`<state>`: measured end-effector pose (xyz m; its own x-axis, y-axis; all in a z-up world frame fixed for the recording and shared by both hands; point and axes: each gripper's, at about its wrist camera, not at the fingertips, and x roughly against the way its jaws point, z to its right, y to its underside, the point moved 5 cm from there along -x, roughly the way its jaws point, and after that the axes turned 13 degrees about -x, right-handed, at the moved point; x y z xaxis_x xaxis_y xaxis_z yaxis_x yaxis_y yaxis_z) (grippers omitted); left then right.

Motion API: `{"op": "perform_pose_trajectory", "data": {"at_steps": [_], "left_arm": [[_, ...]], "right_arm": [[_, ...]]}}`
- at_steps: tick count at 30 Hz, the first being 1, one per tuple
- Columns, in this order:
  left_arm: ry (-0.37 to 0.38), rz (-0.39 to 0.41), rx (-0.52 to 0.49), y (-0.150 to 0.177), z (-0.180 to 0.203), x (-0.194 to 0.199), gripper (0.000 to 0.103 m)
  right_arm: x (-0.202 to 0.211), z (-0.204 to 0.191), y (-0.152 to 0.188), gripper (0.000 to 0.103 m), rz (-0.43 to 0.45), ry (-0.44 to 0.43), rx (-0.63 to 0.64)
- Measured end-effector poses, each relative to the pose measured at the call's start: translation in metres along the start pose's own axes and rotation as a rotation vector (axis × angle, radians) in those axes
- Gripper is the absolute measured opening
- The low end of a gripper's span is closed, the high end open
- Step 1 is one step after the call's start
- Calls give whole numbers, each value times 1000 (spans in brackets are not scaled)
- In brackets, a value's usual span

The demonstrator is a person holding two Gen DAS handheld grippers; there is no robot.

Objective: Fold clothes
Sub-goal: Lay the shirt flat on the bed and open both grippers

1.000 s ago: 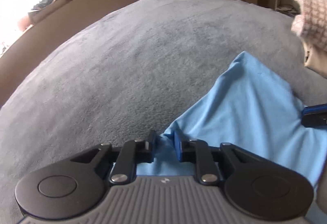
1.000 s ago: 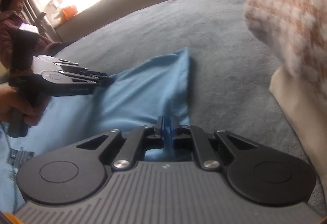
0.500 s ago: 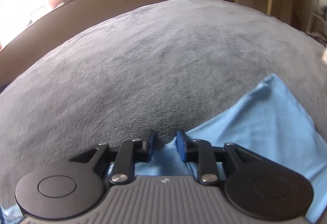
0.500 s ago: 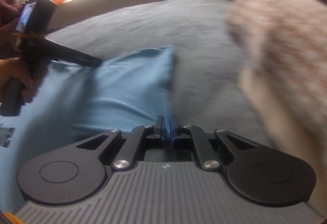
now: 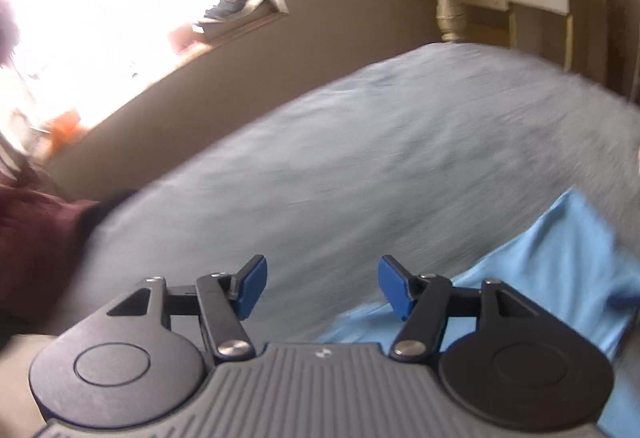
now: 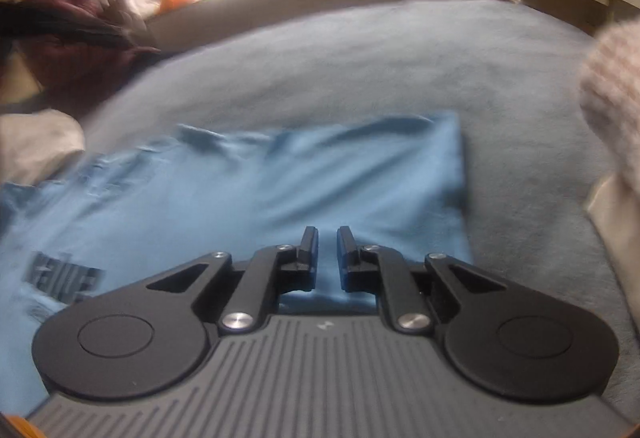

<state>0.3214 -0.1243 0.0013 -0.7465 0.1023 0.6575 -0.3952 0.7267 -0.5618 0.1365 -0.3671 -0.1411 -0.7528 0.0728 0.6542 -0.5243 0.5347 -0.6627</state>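
**Blue shirt spread on the bed, both tongs empty**

Left tongs (image 5: 322,288): spread wide, nothing between the blue pads, bare grey bed cover (image 5: 360,158) ahead. Light-blue T-shirt (image 5: 560,262) just off to the right of these tongs, its corner reaching forward and right.

Right tongs (image 6: 327,252): parted by a narrow gap, pinching nothing, poised right over the near edge of the same T-shirt (image 6: 280,190). Shirt spreading ahead and to the left, lying mostly flat with a straight edge on the right and some rumpling along the far edge; dark print (image 6: 60,274) showing at the near left. Knitted pinkish garment (image 6: 612,98) well off to the right, with something cream below it.

Probably between folds: either one fold just laid and let go, or cloth smoothed ahead of a fold; impossible to settle which. Any further fold calls for a fresh pinch on two edge points, lifted evenly and laid square so the layers align without bunching. Both views blurred.
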Motion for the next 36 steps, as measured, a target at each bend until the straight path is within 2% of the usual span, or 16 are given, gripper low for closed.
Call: {"op": "perform_pose_trajectory", "data": {"at_steps": [3, 5, 8, 10, 13, 15, 18, 20, 22, 25, 28, 29, 30, 31, 34, 36], "left_arm": [[-70, -31, 31, 60, -44, 46, 72], [-92, -56, 80, 104, -56, 70, 73], [-71, -85, 195, 166, -44, 91, 73], [-56, -105, 273, 207, -36, 105, 73], [-26, -125, 394, 262, -20, 122, 73], [12, -130, 482, 283, -6, 121, 73], [81, -169, 575, 314, 3, 124, 73], [91, -184, 573, 322, 5, 124, 73], [84, -184, 545, 322, 5, 122, 73], [91, -152, 505, 316, 1, 117, 76], [113, -125, 491, 313, 5, 108, 77], [120, -123, 491, 313, 6, 106, 77], [127, -120, 494, 313, 7, 105, 77], [133, -117, 500, 314, 7, 104, 77], [139, -109, 519, 318, 5, 104, 77], [133, -106, 527, 320, 3, 106, 77]], "right_arm": [[10, 41, -6, 9, 44, 189, -60], [25, 45, -11, 13, 81, 308, -44], [29, 8, -17, 15, 102, 229, 54], [17, -20, -26, 18, 77, 126, 60], [-28, -44, -51, 20, 31, 3, 17], [-62, -43, -65, 21, -18, 8, -11], [-91, -2, -91, 20, -20, 201, -104], [-89, 20, -106, 21, 26, 333, -133], [-78, 18, -116, 21, 72, 378, -94], [-44, -2, -107, 23, 97, 203, -89], [-24, -23, -68, 25, 20, 66, -47], [-23, -22, -54, 25, -11, 53, -45], [-22, -16, -42, 25, -30, 81, -45], [-22, -5, -32, 25, -31, 153, -50], [5, 23, -13, 25, 23, 339, -112], [34, 15, -4, 25, 66, 346, -107]]}}
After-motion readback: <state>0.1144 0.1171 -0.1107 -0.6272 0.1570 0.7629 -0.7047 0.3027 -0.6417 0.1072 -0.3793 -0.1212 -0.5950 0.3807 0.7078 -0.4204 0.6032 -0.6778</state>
